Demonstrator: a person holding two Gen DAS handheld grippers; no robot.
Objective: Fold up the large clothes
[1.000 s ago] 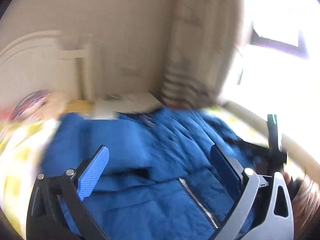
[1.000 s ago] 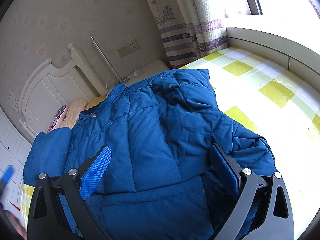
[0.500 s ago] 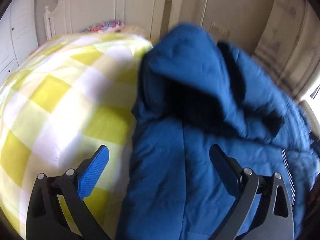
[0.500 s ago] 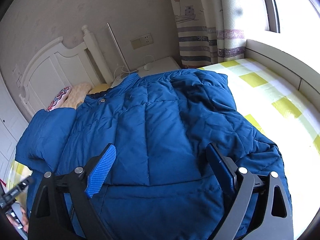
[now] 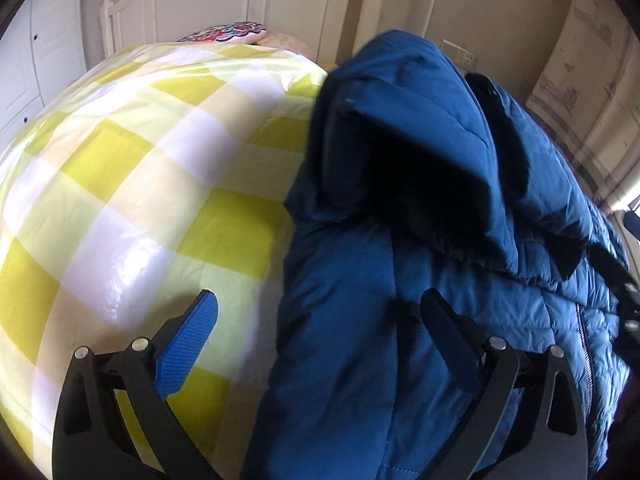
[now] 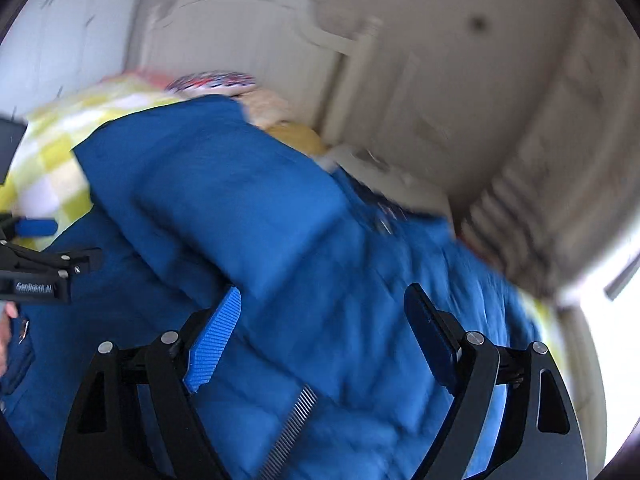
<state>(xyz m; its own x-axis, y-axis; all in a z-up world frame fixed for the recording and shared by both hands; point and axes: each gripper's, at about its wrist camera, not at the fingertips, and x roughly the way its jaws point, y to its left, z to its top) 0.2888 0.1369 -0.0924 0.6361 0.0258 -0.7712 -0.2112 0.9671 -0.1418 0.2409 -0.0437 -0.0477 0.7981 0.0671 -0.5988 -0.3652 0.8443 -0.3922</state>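
Blue padding of the jacket (image 5: 460, 240) is being viewed from the left wrist, lying on the checked bed (image 5: 132, 184) with its hood (image 5: 412, 128) toward the headboard (image 5: 248, 4), while the left gripper (image 5: 320, 332) is being held open astride its edge, gripping nothing. From the right wrist, blurred, the jacket (image 6: 280, 240) is being hovered over by the right gripper (image 6: 320, 336), whose jaws are closing without pressing on fabric. Should slippery, puffy cloth be pinched too thinly, it could be lost and the fold spoiled.
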